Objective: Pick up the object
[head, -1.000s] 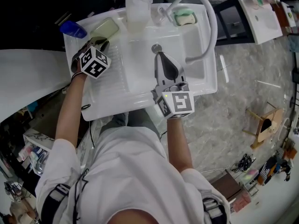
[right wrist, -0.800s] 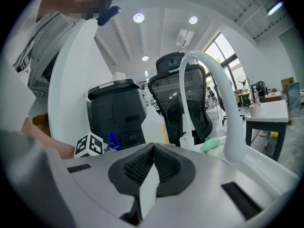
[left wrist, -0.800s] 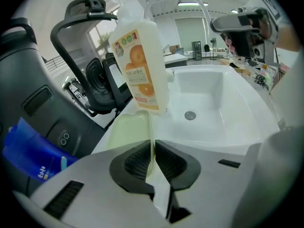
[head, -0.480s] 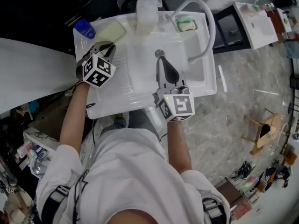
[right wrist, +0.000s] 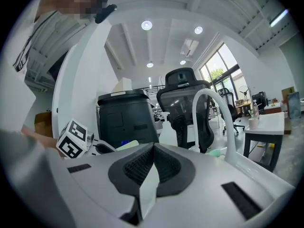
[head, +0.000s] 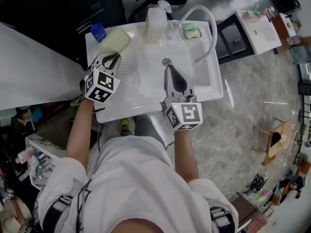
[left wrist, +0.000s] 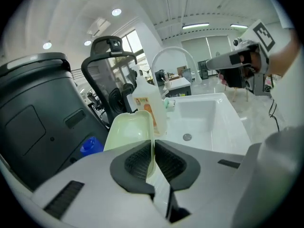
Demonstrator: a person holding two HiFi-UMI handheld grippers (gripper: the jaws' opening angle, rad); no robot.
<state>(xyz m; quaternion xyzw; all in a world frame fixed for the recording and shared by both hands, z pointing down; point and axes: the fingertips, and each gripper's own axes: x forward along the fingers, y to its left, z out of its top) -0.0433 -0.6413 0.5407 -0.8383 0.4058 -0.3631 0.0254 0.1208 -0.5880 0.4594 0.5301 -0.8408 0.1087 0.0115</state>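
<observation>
In the head view, the left gripper hangs over the drainboard left of the sink, and its own body hides its pads. The pale green tray lies just beyond it, at the sink's far left corner. The right gripper points into the sink.

In the left gripper view, the jaws are closed to a hairline slit with nothing between them. They cover the tray's near edge. The bottle's orange label is too small to read.

In the right gripper view, the jaws are pressed together and empty. The gripper body hides the sink; the white hose arcs above it.
</observation>
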